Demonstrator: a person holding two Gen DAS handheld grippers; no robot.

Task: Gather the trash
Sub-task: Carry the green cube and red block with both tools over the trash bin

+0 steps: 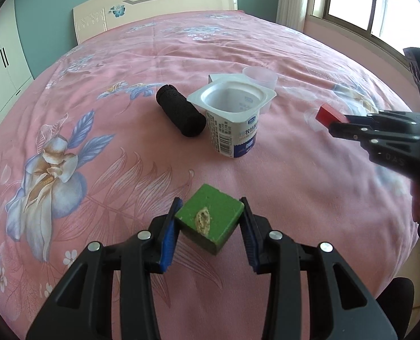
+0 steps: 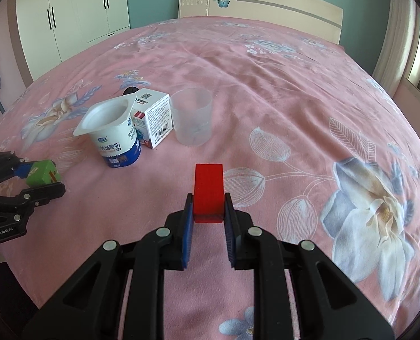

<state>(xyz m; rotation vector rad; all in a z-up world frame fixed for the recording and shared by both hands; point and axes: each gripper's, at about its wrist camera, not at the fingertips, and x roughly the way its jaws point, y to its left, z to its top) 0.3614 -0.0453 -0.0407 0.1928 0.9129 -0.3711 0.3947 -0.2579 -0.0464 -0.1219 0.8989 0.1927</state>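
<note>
My left gripper point(image 1: 210, 206) is shut on a green block point(image 1: 210, 221) with a tan smear on top, held above the pink bedspread; it also shows in the right wrist view point(image 2: 41, 172). My right gripper point(image 2: 208, 201) is shut on a red block point(image 2: 209, 191), seen from the left wrist view point(image 1: 328, 114) too. An empty white yogurt cup point(image 1: 232, 119) stands ahead of both grippers, also in the right wrist view point(image 2: 113, 136). A black foam cylinder point(image 1: 181, 114) lies left of it. A small white carton point(image 2: 153, 117) and a clear plastic cup point(image 2: 191, 116) stand behind it.
The bed point(image 1: 96, 113) has a floral pink cover and a cream headboard point(image 1: 156, 2) at the far end. A white wardrobe point(image 2: 74, 11) stands to the left, a window point(image 1: 379, 0) to the right.
</note>
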